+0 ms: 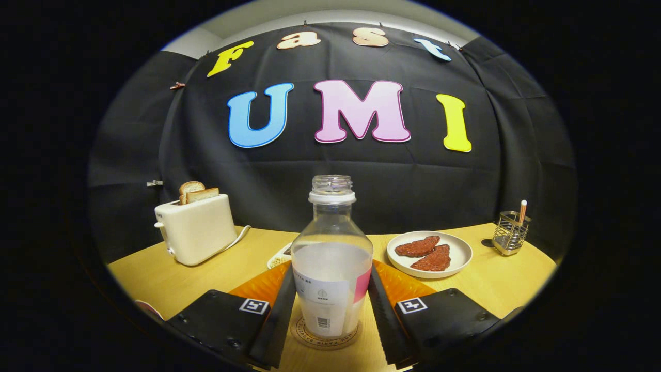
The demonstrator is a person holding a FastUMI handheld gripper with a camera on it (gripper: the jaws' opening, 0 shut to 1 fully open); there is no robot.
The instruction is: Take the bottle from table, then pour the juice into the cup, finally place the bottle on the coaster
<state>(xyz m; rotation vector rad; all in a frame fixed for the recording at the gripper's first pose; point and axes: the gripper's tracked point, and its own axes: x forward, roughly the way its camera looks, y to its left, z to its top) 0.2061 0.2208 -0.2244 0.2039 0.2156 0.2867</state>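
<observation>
Clear bottle on coaster, between claw fingers, touching

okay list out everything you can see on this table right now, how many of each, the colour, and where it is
bottle: one, clear with white liquid, uncapped, standing on the coaster between the fingers
coaster: one, tan, round, under the bottle
orange mat: one, behind the bottle
toaster: one, cream, two toast slices in it, far left
plate: one, white, two reddish-brown patties, right of the bottle
wire holder: one, metal, far right
table: one, light wood
gripper: one, fingers on either side of the bottle, contact unclear
</observation>
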